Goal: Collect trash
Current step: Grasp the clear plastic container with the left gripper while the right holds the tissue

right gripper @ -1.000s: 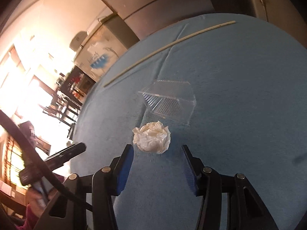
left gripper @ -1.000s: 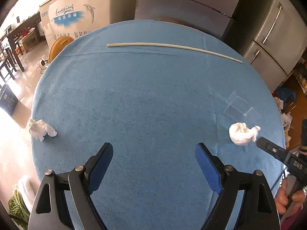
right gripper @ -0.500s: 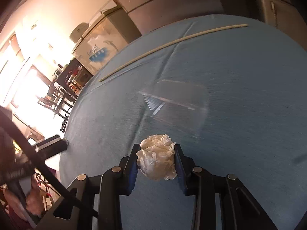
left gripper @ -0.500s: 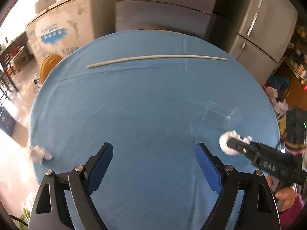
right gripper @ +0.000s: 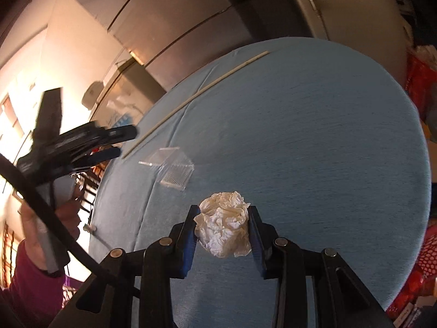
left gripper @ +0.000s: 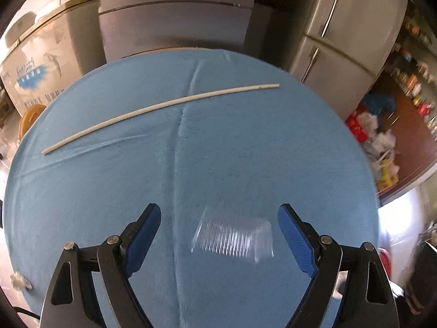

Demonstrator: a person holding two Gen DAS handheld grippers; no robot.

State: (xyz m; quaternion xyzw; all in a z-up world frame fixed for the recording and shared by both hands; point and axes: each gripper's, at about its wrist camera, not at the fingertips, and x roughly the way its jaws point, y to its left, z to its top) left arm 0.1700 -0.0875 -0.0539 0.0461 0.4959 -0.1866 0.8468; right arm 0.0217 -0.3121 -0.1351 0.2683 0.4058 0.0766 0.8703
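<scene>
A round table under a blue cloth (left gripper: 245, 147) fills both views. My right gripper (right gripper: 222, 218) is shut on a crumpled white tissue (right gripper: 224, 227), its pads pressing both sides of the wad. My left gripper (left gripper: 220, 229) is open, and a clear plastic box (left gripper: 232, 237), blurred, shows between its blue pads (left gripper: 147, 229) on the cloth. In the right wrist view the left gripper (right gripper: 124, 142) hovers just left of that clear box (right gripper: 174, 169). A second small tissue (left gripper: 19, 280) lies at the table's near left edge.
A long white stick (left gripper: 164, 106) lies across the far side of the table. Steel fridges (left gripper: 341, 41) and a chest freezer (left gripper: 41, 63) stand behind it. Bags and clutter (left gripper: 379, 142) cover the floor at the right. A person's hand (right gripper: 49, 218) in a magenta sleeve holds the left gripper.
My right gripper closed on the white tissue and carries it. My left gripper swung right across the table to the clear box, leaving the small tissue at the far left.
</scene>
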